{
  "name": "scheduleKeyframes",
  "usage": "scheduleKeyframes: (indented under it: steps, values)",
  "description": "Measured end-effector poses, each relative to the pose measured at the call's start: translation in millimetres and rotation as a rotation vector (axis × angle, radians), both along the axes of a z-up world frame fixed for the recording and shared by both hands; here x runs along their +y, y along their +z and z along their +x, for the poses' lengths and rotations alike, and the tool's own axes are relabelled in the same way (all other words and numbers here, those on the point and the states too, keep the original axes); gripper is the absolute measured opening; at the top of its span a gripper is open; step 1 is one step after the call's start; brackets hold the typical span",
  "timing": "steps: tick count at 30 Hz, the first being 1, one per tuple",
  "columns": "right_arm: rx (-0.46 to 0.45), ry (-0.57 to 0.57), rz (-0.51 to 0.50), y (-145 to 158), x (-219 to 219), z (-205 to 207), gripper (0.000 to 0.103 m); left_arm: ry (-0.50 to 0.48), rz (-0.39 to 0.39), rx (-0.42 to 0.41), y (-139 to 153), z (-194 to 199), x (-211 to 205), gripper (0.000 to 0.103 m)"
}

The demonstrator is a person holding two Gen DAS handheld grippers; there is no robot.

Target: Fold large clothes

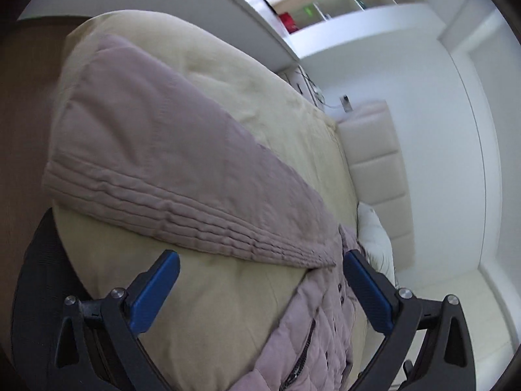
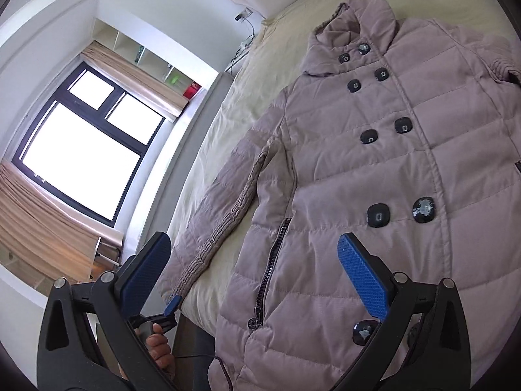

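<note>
A mauve quilted coat [image 2: 374, 169] with dark buttons lies face up on the bed, collar toward the headboard. Its left sleeve [image 2: 224, 202] stretches along the bed's edge; in the left wrist view the sleeve [image 1: 156, 150] fills the middle, ribbed cuff nearest. My left gripper [image 1: 260, 280] is open and empty just short of the cuff; it also shows in the right wrist view [image 2: 171, 306] at the sleeve end. My right gripper [image 2: 254, 260] is open and empty above the coat's lower front, near the zipped pocket [image 2: 272, 260].
The bed has a pale yellow sheet [image 1: 228, 75] and a padded cream headboard [image 1: 374, 169]. A white pillow [image 1: 374, 228] lies by the headboard. A window [image 2: 84, 143] with curtains and wall shelves [image 2: 156, 62] are beyond the bed. Wooden floor [image 1: 22, 130] is beside it.
</note>
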State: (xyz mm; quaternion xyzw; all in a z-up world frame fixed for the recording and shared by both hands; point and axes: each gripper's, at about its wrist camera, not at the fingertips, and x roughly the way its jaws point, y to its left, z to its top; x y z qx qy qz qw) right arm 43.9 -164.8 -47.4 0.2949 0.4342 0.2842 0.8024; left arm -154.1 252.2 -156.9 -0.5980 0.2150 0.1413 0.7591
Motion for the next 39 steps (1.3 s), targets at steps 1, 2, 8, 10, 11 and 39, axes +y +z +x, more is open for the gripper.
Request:
scheduleKeyframes:
  steps: [1, 2, 8, 10, 11, 39]
  values:
    - [0.002, 0.005, 0.001, 2, 4, -1, 0.103, 0.04, -0.037, 0.005, -8, -5, 5, 0.101]
    - [0.004, 0.007, -0.002, 1, 7, 0, 0.103, 0.076, -0.066, 0.006, -15, -9, 8, 0.101]
    - [-0.007, -0.006, -0.014, 4, 8, -3, 0.103, 0.164, -0.11, -0.004, -31, -13, 11, 0.097]
    - [-0.008, -0.016, -0.019, 6, 5, -3, 0.103, 0.198, -0.156, -0.02, -44, -19, 14, 0.093]
    - [-0.007, -0.023, -0.017, 6, 2, -2, 0.103, 0.22, -0.188, -0.034, -48, -21, 15, 0.091]
    - [0.019, -0.016, -0.032, 4, -23, 58, 0.088, -0.46, 1.267, 0.163, 72, 160, -153, 0.012]
